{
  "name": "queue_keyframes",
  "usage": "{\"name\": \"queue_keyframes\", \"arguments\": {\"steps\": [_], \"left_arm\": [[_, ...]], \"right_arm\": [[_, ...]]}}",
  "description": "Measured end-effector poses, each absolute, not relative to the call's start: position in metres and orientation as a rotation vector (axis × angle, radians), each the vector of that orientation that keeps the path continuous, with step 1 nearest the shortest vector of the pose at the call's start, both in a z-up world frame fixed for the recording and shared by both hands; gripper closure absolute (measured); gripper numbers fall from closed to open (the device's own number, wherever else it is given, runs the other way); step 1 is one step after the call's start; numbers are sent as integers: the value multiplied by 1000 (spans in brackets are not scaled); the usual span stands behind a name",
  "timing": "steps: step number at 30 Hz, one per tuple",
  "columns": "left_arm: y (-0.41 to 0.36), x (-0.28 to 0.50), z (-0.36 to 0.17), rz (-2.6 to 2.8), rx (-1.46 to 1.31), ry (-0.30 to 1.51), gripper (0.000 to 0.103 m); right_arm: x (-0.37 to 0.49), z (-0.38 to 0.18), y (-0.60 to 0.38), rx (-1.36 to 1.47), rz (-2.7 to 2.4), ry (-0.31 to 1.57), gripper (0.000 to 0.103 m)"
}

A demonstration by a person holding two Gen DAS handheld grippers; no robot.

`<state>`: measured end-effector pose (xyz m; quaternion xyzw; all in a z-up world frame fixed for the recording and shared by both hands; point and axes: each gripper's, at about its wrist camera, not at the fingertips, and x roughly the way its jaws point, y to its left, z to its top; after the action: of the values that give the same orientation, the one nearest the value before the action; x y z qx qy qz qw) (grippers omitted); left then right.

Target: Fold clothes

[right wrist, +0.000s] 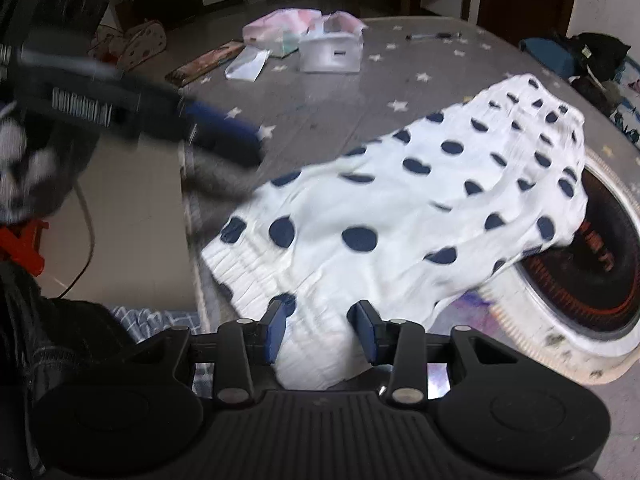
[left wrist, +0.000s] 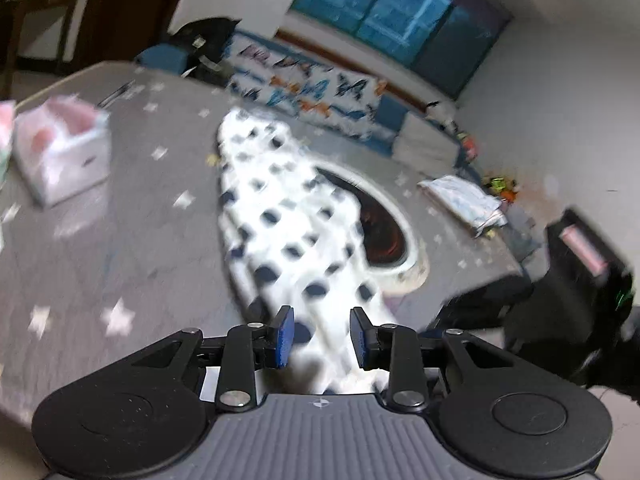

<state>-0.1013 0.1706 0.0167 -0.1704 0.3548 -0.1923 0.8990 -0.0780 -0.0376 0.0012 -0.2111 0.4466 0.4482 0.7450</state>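
Left wrist view: the left gripper (left wrist: 322, 334) has its blue-padded jaws standing apart over the near end of a white garment with dark navy polka dots (left wrist: 280, 216). Cloth shows in the gap between the pads, yet neither pad is seen pressing on it. This view is blurred.

The garment lies spread lengthwise on a grey table cover printed with white stars (left wrist: 132, 208). Its far side drapes partly over a round white-rimmed disc with a dark red centre (left wrist: 386, 236) set on the table.

Right wrist view: the right gripper (right wrist: 322, 330) likewise stands with jaws apart above the ribbed, elasticated hem of the same garment (right wrist: 400, 208). The hem fabric lies bunched in the gap, with the pads clear of it on both sides. The hem sits near the table edge.

A white open box holding pink items (left wrist: 64, 148) stands well apart from the garment, toward the far left of the table. A folded pale cloth (left wrist: 464, 200) rests near the opposite edge. A dark pen (right wrist: 432, 35) lies at the far end.
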Motion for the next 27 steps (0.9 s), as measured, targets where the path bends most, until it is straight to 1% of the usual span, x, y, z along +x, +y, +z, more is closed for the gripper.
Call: {"name": "queue_keyframes", "arguments": {"steps": [5,7,11,14,17,21,23,27], "left_arm": [[154,-60,13,-450,-328,723,72],[151,-41,4,-467,-337,746,72],[150,-19,-17,-447,-300,799,76],[157,-13,-31,-418,-278,829,77],[166,-14,-41,-407,-279,848,82],[169,-16,-41,-418,-292,836,81],[168,-15,-39,-418,-288,834,81],[163,-14,-33,-427,-264,819,81]], "right_arm": [[-79,1,-43,-436,979,996,62],[-79,1,-45,-433,978,999,62],[-82,2,-50,-418,968,1009,62],[-83,2,-54,-406,962,1019,62],[-81,4,-57,-386,964,1024,62],[-70,16,-62,-300,972,1007,63],[-63,20,-61,-302,944,967,63],[-41,17,-58,-264,901,934,63]]}}
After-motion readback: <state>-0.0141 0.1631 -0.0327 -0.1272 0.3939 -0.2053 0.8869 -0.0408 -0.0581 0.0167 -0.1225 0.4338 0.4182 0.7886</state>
